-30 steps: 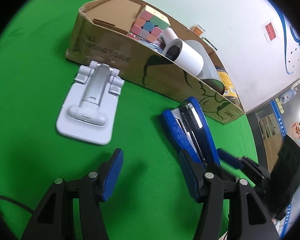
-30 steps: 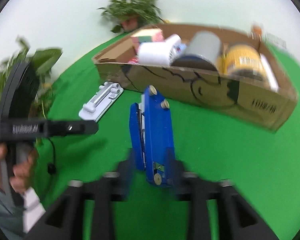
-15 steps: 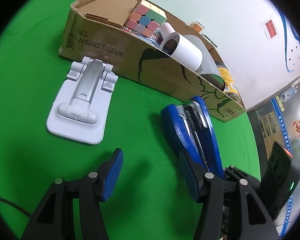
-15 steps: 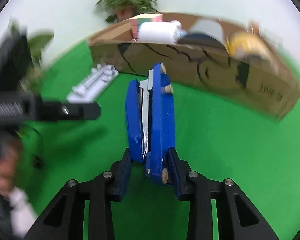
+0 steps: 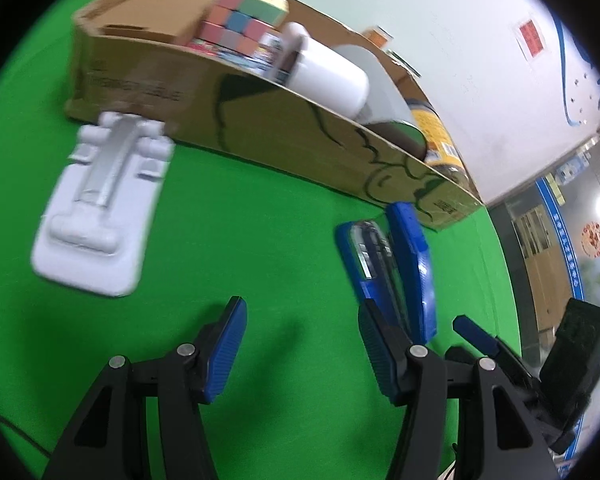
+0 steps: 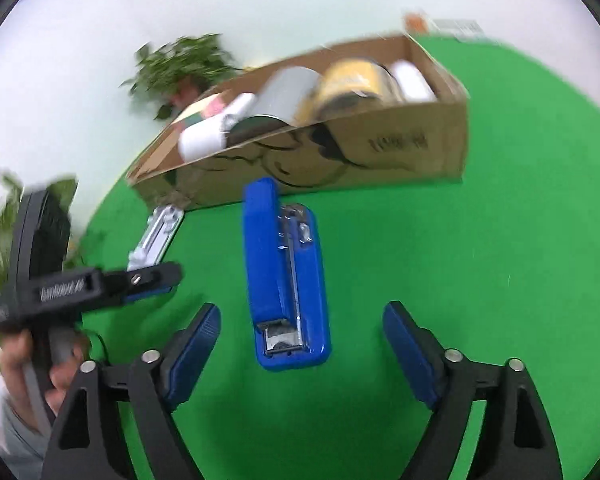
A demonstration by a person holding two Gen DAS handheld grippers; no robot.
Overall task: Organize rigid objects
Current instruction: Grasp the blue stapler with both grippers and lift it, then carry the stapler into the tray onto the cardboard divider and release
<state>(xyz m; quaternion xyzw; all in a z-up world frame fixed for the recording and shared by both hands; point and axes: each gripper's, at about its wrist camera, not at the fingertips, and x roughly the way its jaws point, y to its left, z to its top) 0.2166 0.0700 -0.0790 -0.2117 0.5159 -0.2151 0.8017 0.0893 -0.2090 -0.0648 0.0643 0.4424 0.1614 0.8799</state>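
The stapler (image 6: 286,276) lay on its side on the green cloth (image 6: 480,280), between our right gripper (image 6: 302,334)'s pads, whose jaws had just opened and released it. Our left gripper (image 5: 300,344) stood half-open, empty. Beyond sat the cardboard box (image 6: 380,152).

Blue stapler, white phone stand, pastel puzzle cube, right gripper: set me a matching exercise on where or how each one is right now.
Things:
1. blue stapler
2. white folding phone stand
3. pastel puzzle cube
4. right gripper

States:
A. inside the brown cardboard box
B. lying on the green cloth, between open pads, untouched
C. on the cloth, against the box's outer wall
D. open, its jaws having just been opening

Pairs: 1-B, 2-C, 3-A, 4-D
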